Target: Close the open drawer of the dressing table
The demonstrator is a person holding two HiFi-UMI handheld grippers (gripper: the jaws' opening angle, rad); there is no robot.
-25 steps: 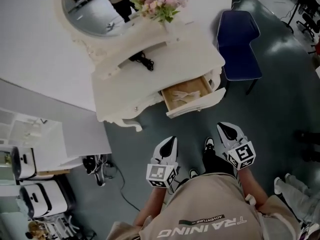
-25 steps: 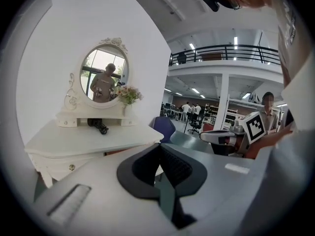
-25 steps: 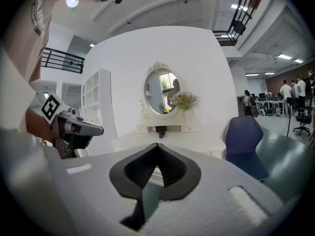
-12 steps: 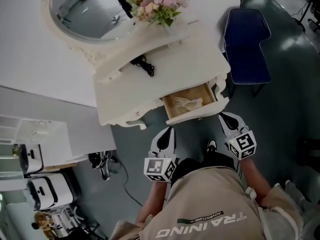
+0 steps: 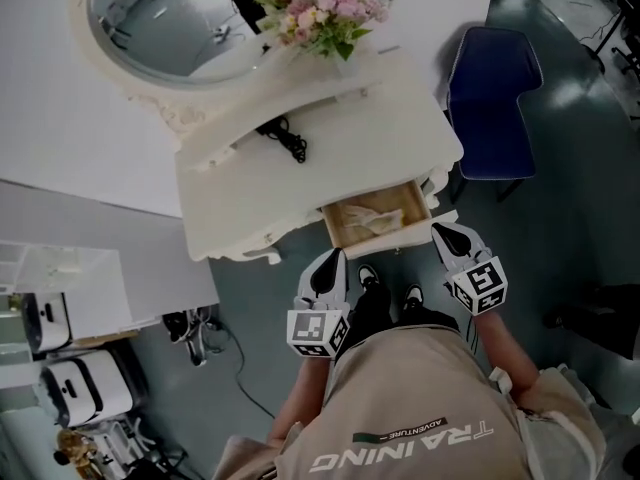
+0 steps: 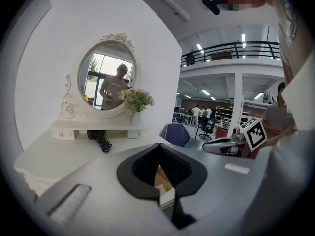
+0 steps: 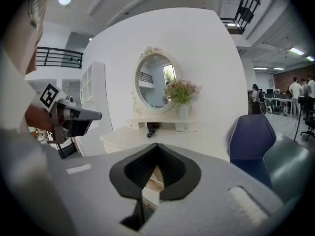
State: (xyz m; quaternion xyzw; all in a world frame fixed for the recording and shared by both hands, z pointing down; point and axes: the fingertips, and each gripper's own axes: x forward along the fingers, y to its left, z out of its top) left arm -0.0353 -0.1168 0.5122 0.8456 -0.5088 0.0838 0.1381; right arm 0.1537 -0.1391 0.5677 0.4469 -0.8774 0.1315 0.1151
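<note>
The white dressing table has one drawer pulled out at its front right, with a pale crumpled thing inside. My left gripper is shut and empty, its tip just short of the drawer front's left end. My right gripper is also shut and empty, at the drawer front's right end; I cannot tell whether it touches. In the left gripper view the left gripper points at the table, and the drawer's wood shows through the gap between the pads. The right gripper points the same way.
An oval mirror, a vase of flowers and a black corded device are on the table. A blue chair stands to its right. White shelving with appliances is at the lower left. People stand far off in the hall.
The person has stepped closer to the dressing table. Both grippers moved forward from well short of the drawer up to its front panel. Both stayed shut.
</note>
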